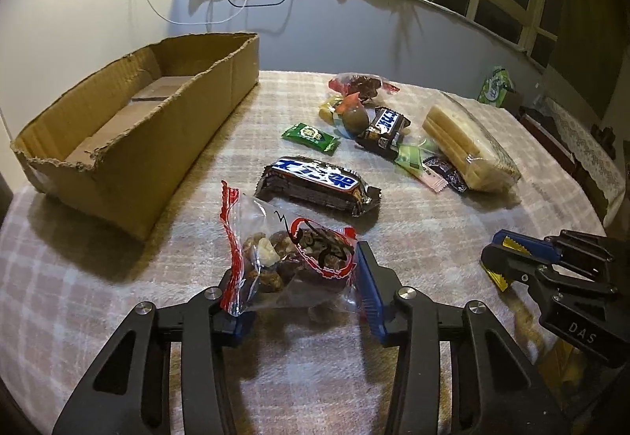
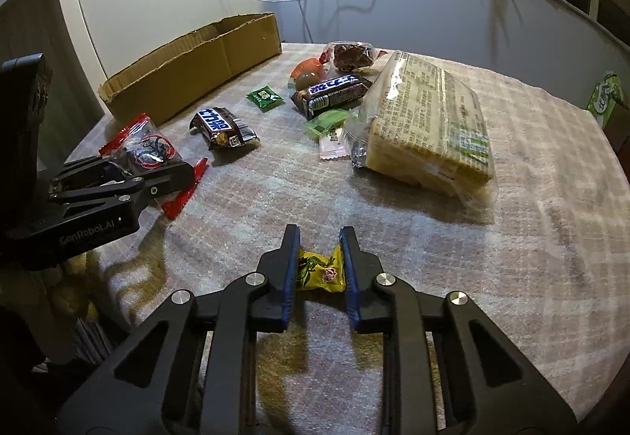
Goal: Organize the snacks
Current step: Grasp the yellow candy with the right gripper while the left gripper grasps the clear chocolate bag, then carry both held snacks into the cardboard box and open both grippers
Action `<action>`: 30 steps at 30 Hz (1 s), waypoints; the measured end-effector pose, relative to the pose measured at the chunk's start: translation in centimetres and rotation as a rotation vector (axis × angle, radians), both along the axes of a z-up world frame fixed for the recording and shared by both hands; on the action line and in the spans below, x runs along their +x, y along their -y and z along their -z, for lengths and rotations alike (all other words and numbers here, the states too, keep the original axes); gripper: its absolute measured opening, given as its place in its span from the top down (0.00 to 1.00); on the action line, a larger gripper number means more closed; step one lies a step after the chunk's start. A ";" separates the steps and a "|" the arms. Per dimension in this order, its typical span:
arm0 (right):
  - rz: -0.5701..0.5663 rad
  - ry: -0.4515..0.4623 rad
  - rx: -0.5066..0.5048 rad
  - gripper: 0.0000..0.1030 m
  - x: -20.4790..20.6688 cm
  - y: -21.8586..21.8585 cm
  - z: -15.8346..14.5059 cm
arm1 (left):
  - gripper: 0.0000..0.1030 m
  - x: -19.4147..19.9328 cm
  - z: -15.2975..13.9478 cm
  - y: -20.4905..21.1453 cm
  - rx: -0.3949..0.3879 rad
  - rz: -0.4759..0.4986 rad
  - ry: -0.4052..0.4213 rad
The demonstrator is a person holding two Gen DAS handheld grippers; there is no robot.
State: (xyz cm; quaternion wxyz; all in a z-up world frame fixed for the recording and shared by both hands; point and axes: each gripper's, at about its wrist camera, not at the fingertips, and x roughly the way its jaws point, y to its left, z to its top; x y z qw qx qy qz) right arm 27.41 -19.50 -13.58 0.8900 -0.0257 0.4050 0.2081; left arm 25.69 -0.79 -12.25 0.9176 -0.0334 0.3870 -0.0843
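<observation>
A clear bag of nuts with red edges [image 1: 291, 261] stands crumpled between the blue pads of my left gripper [image 1: 299, 277], which is shut on it. In the right wrist view that same left gripper [image 2: 149, 167] sits at the left with the bag of nuts [image 2: 145, 147] in its jaws. My right gripper [image 2: 319, 242] is shut on a small yellow candy [image 2: 321, 271] just above the checked tablecloth [image 2: 512, 238]. From the left wrist view, the right gripper [image 1: 508, 258] shows at the right with yellow foil between its fingers. An open cardboard box [image 1: 138, 143] lies at the far left.
A brown chocolate bar [image 1: 315, 183] and a small green packet [image 1: 311, 136] lie mid-table. Behind them is a pile of small snacks [image 1: 366, 108] and a large pack of crackers [image 1: 468, 147]. A green tissue pack [image 1: 494, 84] stands at the far right edge.
</observation>
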 end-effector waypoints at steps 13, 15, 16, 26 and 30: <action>-0.034 0.036 0.033 0.50 -1.5 0.4 0.3 | 0.58 -0.2 0.0 -0.2 -0.011 -0.002 0.012; -0.032 0.044 0.029 0.31 -1.9 0.2 0.2 | 0.58 -0.1 0.0 -0.2 -0.009 -0.002 0.013; -0.029 0.045 0.025 0.31 -2.0 0.2 0.2 | 0.58 -0.1 0.0 -0.2 -0.010 -0.001 0.013; -0.063 0.083 -0.084 0.69 -2.9 0.1 0.4 | 0.59 0.0 0.0 -0.3 -0.017 -0.005 0.012; -0.060 0.068 -0.058 0.72 -2.3 0.3 0.3 | 0.59 -0.1 -0.3 -0.7 -0.033 -0.016 0.016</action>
